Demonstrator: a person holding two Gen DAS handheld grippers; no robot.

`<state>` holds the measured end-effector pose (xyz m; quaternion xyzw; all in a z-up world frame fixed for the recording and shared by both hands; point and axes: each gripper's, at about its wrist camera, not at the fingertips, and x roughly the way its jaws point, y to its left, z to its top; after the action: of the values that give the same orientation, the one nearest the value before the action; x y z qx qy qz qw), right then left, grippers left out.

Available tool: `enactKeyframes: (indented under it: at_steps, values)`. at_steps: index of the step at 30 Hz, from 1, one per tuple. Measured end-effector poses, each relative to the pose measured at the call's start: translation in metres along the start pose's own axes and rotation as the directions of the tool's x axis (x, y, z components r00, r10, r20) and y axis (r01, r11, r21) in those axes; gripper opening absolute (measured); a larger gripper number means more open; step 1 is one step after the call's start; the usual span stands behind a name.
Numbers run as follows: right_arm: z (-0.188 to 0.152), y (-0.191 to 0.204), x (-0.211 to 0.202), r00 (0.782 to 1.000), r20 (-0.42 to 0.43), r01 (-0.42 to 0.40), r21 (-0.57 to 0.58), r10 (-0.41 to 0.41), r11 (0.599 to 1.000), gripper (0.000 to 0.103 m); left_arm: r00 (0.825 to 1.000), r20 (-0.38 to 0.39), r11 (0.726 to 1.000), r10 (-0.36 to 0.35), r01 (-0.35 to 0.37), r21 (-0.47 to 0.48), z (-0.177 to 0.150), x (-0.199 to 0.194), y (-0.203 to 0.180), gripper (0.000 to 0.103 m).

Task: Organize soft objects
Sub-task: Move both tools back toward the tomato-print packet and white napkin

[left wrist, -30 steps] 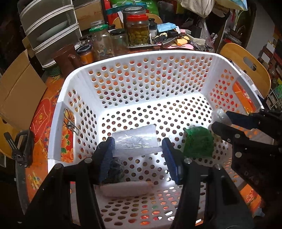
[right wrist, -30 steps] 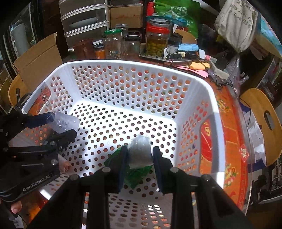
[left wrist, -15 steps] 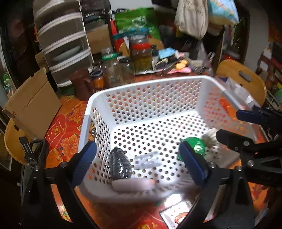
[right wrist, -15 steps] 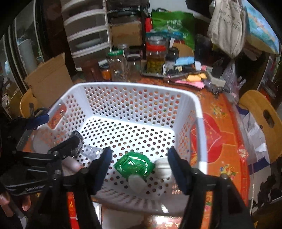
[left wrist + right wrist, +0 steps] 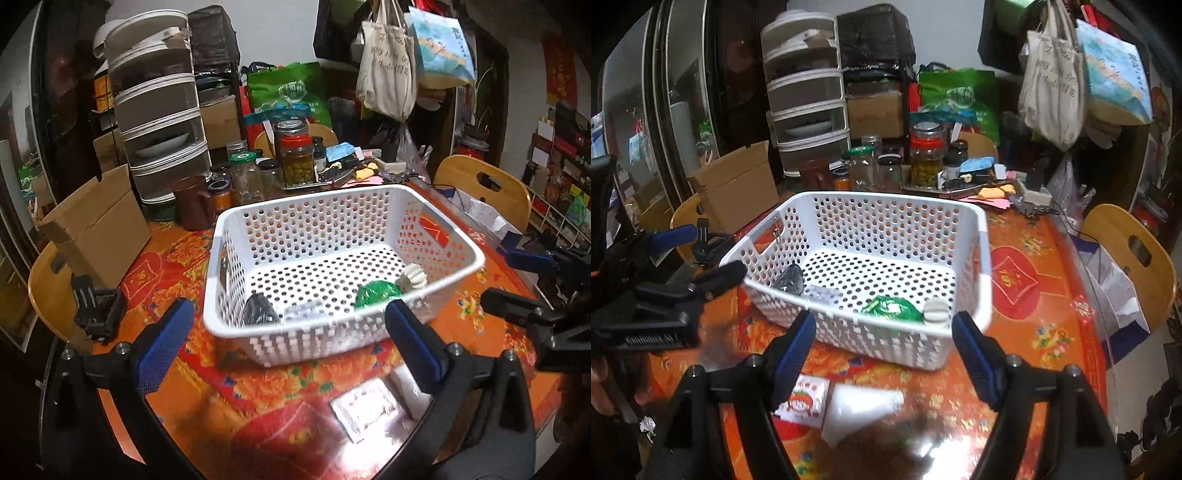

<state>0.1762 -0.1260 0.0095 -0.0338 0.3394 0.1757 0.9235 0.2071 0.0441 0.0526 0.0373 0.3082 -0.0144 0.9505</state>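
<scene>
The left gripper [image 5: 288,345] hangs above the table with its blue-padded fingers [image 5: 164,349] spread wide and nothing between them; the right gripper [image 5: 884,354] is likewise wide open and empty, its own blue pads [image 5: 975,356] framing the near wall of the white perforated plastic basket [image 5: 886,343]. Seen from the left wrist, the right gripper sits at three o'clock, beside the basket's right end. Inside the basket, along its near side, lie four soft things: a dark grey-black rolled bundle [image 5: 260,308] at the left end, a clear crinkled plastic packet [image 5: 304,312] just right of it, a shiny green foil pouch [image 5: 376,293] further right, and a small white ribbed lump [image 5: 413,278] touching the pouch at its two o'clock. On the orange and red floral tablecloth [image 5: 1034,306], at six o'clock from the basket, rest a white printed sachet with a red cartoon figure [image 5: 803,400] and, just beside it, a plain white soft block [image 5: 862,408]. At twelve o'clock beyond the basket stands a cluster of glass jars [image 5: 925,160], with a cardboard box [image 5: 738,184] at ten o'clock.
</scene>
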Motion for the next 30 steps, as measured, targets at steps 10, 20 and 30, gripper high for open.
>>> enactKeyframes:
  at_steps: [10, 20, 30]
  values:
    - [-0.080, -0.014, -0.001, 0.999, -0.044, 0.001, 0.067, 0.002, 0.998, 0.079, 0.999, -0.044, 0.999, -0.023, 0.022, -0.031, -0.077, -0.009, -0.002, 0.103]
    - [-0.118, -0.010, 0.024, 0.992, -0.120, -0.030, 0.086, 0.040, 0.996, 0.079, 0.971, -0.212, 0.994, -0.112, 0.106, -0.039, -0.124, 0.051, -0.030, 0.103]
    - [-0.117, -0.015, 0.031, 0.991, -0.126, -0.029, 0.118, 0.044, 0.993, 0.079, 0.952, -0.271, 0.990, -0.142, 0.140, -0.027, -0.128, 0.088, -0.056, 0.103]
